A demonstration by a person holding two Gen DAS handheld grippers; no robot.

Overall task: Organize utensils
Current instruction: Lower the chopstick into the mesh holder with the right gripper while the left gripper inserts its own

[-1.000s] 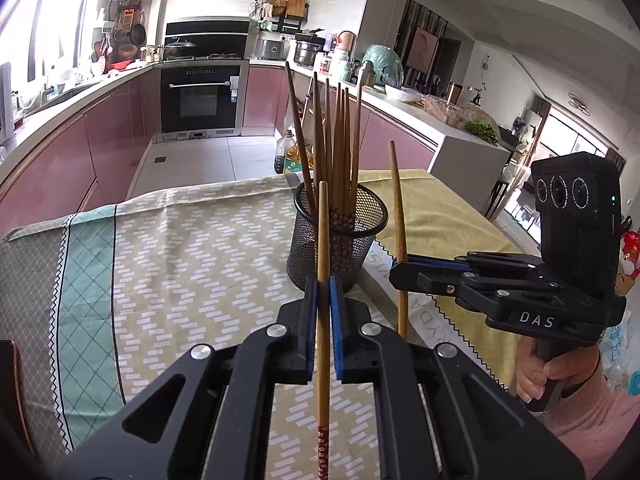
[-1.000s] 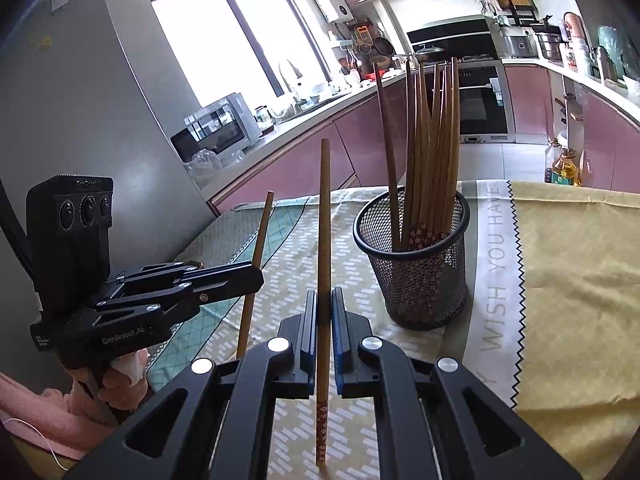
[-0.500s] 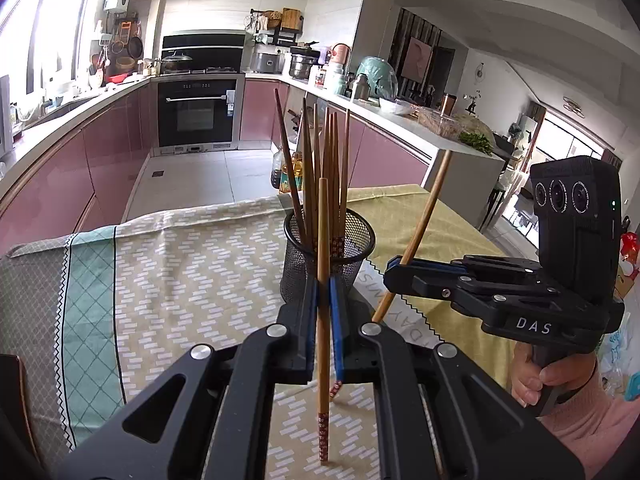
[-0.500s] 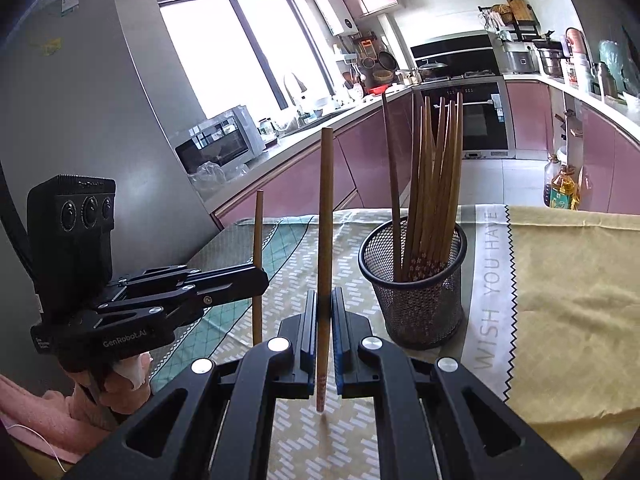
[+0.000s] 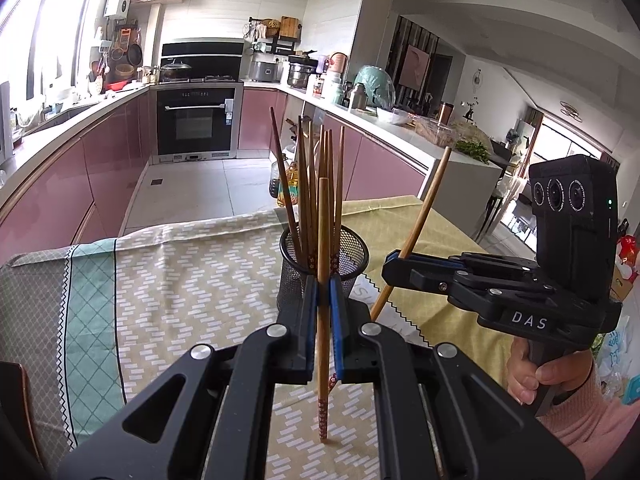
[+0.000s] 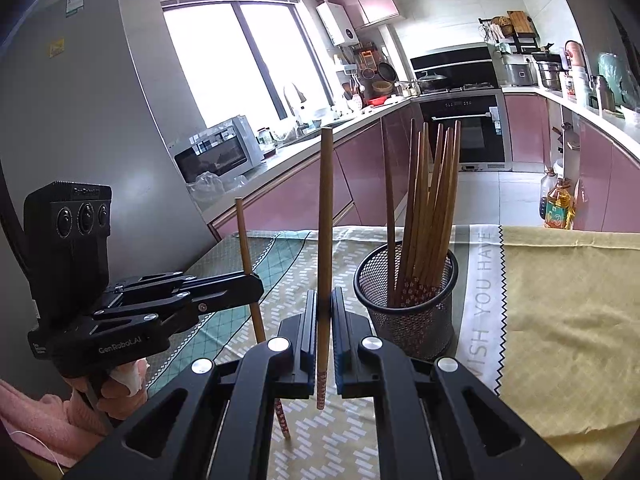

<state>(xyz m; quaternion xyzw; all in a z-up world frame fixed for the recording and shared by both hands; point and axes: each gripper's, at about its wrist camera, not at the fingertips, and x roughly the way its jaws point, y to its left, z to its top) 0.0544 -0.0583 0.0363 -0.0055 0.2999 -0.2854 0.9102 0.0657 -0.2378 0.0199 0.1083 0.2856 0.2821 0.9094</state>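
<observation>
A black mesh cup [image 5: 322, 268] [image 6: 408, 300] stands on the table with several wooden chopsticks upright in it. My left gripper [image 5: 323, 308] is shut on one chopstick [image 5: 323, 240], held upright in front of the cup, above the cloth. It also shows in the right wrist view [image 6: 256, 280] with its chopstick [image 6: 250, 272]. My right gripper [image 6: 323, 320] is shut on another chopstick [image 6: 325, 220], held upright left of the cup. In the left wrist view the right gripper [image 5: 390, 264] holds its chopstick [image 5: 416, 228] tilted, right of the cup.
The table carries a patterned beige and teal cloth [image 5: 180, 280] and a yellow cloth [image 6: 568, 320]. Kitchen counters with pink cabinets [image 5: 60, 184], an oven [image 5: 196, 124] and a fridge [image 6: 80, 120] lie beyond the table. An oil bottle [image 6: 556, 204] stands on the floor.
Both grippers have lifted and pulled back from the cup, each still holding its chopstick. The right gripper's chopstick has tilted from upright to leaning in the left wrist view.
</observation>
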